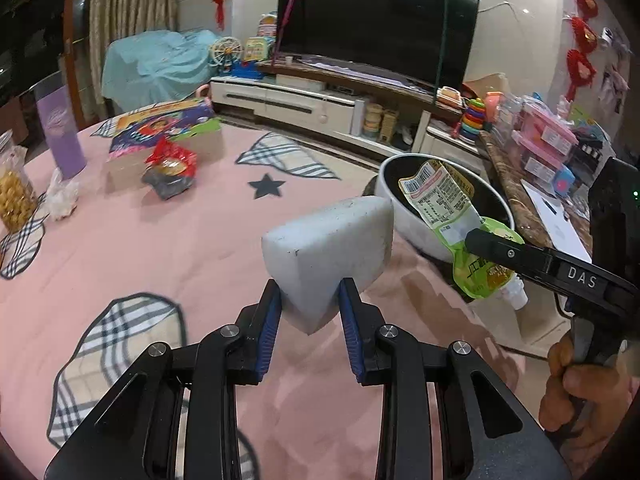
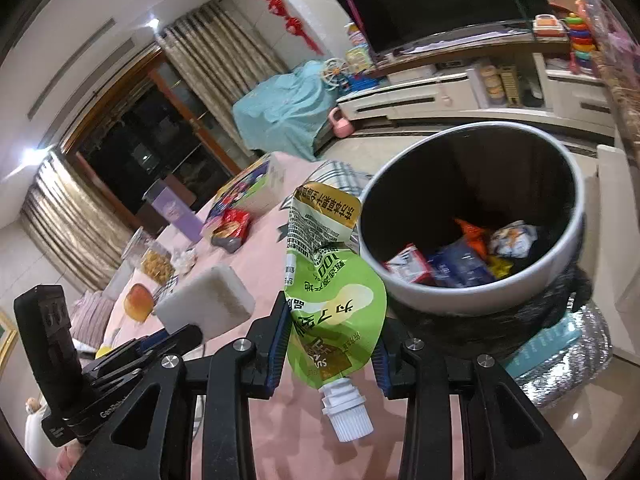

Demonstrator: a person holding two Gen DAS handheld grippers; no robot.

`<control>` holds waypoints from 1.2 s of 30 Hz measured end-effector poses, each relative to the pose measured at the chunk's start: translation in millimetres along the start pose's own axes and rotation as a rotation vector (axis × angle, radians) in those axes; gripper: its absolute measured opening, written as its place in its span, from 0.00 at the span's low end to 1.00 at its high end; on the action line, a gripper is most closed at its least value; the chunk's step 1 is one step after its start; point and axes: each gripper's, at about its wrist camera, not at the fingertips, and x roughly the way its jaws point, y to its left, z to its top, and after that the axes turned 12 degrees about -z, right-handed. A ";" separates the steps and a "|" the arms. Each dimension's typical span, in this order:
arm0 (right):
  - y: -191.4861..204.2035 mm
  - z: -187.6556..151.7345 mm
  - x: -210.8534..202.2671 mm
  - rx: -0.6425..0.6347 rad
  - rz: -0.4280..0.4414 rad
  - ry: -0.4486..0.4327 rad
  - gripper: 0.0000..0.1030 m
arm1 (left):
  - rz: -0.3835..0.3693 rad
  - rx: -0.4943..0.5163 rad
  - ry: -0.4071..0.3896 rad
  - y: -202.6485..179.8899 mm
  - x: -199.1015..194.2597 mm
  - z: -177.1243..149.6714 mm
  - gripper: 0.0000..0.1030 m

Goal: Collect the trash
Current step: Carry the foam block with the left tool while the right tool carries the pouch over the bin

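My left gripper (image 1: pixel 310 306) is shut on a white foam block (image 1: pixel 328 252) and holds it above the pink table (image 1: pixel 160 248). The block also shows in the right wrist view (image 2: pixel 206 300). My right gripper (image 2: pixel 330 334) is shut on a green spouted drink pouch (image 2: pixel 332 292), held next to the rim of a white trash bin (image 2: pixel 472 292) with several wrappers inside. In the left wrist view the pouch (image 1: pixel 448 208) hangs in front of the bin (image 1: pixel 404 220), beside the table's right edge. A red snack wrapper (image 1: pixel 170 168) lies on the table at the back left.
A colourful box (image 1: pixel 164 120), a purple carton (image 1: pixel 60 128), a jar of snacks (image 1: pixel 14 196) and a small clear bag (image 1: pixel 60 198) stand on the table's left side. A TV stand (image 1: pixel 320 108) and a cluttered side counter (image 1: pixel 536 168) lie beyond.
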 end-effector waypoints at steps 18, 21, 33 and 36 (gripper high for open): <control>-42.7 29.6 -14.9 0.014 -0.107 -0.037 0.35 | -0.048 0.091 0.025 -50.3 36.5 33.1 0.27; -48.9 33.3 -13.6 0.018 -0.122 -0.036 0.35 | -0.051 0.102 0.034 -56.9 44.2 37.0 0.27; -68.0 51.9 -0.9 0.011 -0.156 -0.009 0.35 | -0.057 0.134 0.067 -73.1 72.2 53.5 0.27; -70.7 56.2 2.9 0.002 -0.160 -0.002 0.35 | -0.058 0.143 0.076 -77.1 79.3 56.8 0.27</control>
